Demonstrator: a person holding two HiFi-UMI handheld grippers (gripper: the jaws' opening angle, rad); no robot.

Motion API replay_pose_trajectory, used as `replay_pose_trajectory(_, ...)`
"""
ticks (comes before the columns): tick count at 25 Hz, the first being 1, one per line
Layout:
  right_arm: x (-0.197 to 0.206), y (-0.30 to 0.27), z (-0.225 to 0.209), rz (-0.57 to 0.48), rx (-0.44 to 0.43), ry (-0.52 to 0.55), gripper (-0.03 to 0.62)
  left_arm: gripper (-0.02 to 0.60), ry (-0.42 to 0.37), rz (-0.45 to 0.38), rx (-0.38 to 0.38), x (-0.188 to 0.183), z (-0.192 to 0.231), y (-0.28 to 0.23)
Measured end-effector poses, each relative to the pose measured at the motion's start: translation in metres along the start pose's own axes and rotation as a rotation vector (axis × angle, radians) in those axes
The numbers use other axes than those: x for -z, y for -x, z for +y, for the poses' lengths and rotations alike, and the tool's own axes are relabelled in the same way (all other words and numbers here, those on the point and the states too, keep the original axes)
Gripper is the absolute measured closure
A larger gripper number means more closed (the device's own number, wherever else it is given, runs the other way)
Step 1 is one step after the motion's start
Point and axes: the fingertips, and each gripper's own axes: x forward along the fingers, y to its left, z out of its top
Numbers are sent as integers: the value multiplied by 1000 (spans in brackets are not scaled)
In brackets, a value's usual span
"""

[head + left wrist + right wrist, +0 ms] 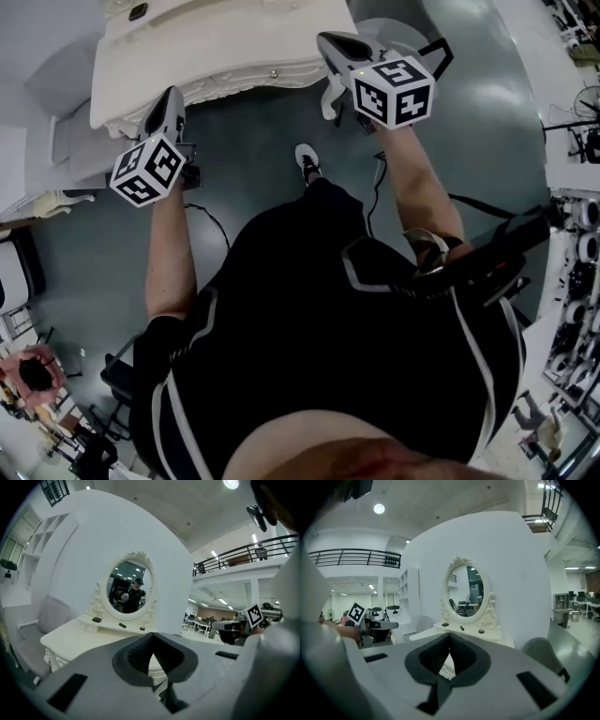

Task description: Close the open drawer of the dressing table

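The white dressing table (216, 52) stands at the top of the head view, its scalloped front edge with a small knob (274, 73) facing me. No drawer visibly stands out from that front. My left gripper (172, 96) hovers at the table's near left corner, my right gripper (330, 39) over its near right edge. In the left gripper view the left gripper (152, 635) has its jaws together with nothing between them and points at the oval mirror (127, 588). The right gripper (450, 636) is likewise shut and empty, facing the mirror (465, 591).
A grey cushioned seat (75, 141) sits left of the table, and a grey chair (541, 651) stands at its right. Small dark items (461, 628) lie on the shelf under the mirror. A cable (211, 217) runs over the dark floor beside my shoe (307, 161).
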Motion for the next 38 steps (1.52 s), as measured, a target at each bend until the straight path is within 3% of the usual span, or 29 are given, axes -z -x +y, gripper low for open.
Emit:
replay_pose_trajectory(7, -20, 12, 16, -48, 12, 1, 589, 578, -138, -46, 37, -29, -25, 19)
replay_pose_trajectory(11, -32, 20, 25, -61, 18, 6, 589, 578, -111, -61, 68, -43, -33, 29)
replay_pose_trajectory(17, -38, 23, 34, -70, 12, 16, 591, 577, -134, -105, 37, -53, -36, 38)
replay_pose_trajectory(26, -39, 23, 39, -63, 16, 40, 591, 577, -85, -109, 29, -51, -31, 39)
replay_pose_trajectory(38, -42, 24, 36, -73, 27, 45, 591, 578, -139, -100, 23, -55, -33, 36)
